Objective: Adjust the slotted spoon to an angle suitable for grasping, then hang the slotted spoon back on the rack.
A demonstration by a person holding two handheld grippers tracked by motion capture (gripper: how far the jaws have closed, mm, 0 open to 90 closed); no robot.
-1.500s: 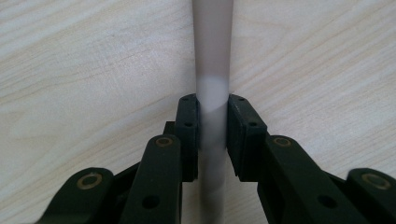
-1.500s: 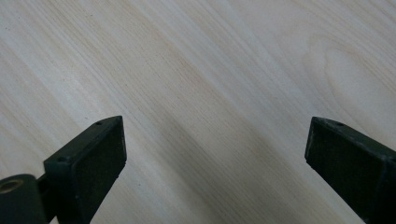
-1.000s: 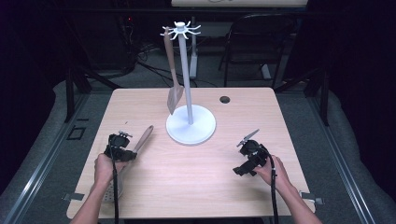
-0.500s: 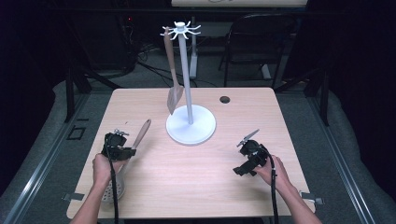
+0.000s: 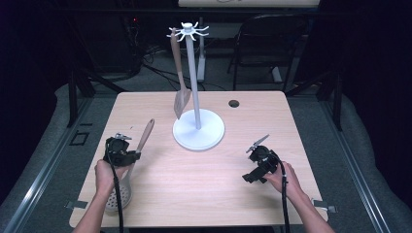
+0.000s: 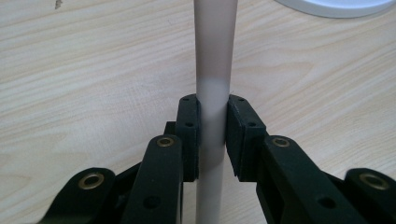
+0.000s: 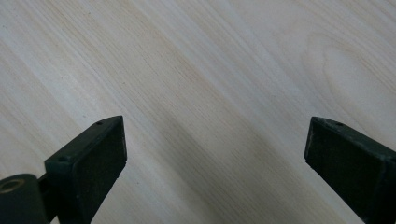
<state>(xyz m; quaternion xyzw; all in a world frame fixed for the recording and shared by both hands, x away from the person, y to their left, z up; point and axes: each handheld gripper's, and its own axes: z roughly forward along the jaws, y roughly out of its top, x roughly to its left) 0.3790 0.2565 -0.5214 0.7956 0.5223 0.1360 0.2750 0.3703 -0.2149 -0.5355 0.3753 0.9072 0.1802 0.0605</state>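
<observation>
Nearest the table's front edge on the left lies the perforated bowl of a skimmer spoon (image 5: 127, 171), its pale handle running away from the person toward the middle of the wooden table (image 5: 194, 194) and ending in a brown wooden grip. The left gripper (image 5: 127, 154), held in the person's left hand (image 5: 106, 173), is clamped on that handle partway along it: in the left gripper view both black pads press flat against the pale shaft from either side (no gap shows between pad and handle), and the shaft runs straight up between them. Whether the spoon's bowl rests on the table or is slightly raised cannot be told. At about the same depth on the right, the right gripper (image 5: 257, 160) sits in the right hand (image 5: 282, 177) low over bare wood, well apart from the spoon; its jaws stand wide with nothing between them, and the right gripper view shows plain wood grain in the gap. Farther back, near the middle of the table, stands a white utensil stand (image 5: 199, 128) with a round base, an upright pole and a ring of hooks at the top. A wooden spatula (image 5: 180, 97) hangs from one hook on its left side, blade down, just above the base. Beyond it a small dark round hole (image 5: 233, 103) sits in the tabletop near the far edge
</observation>
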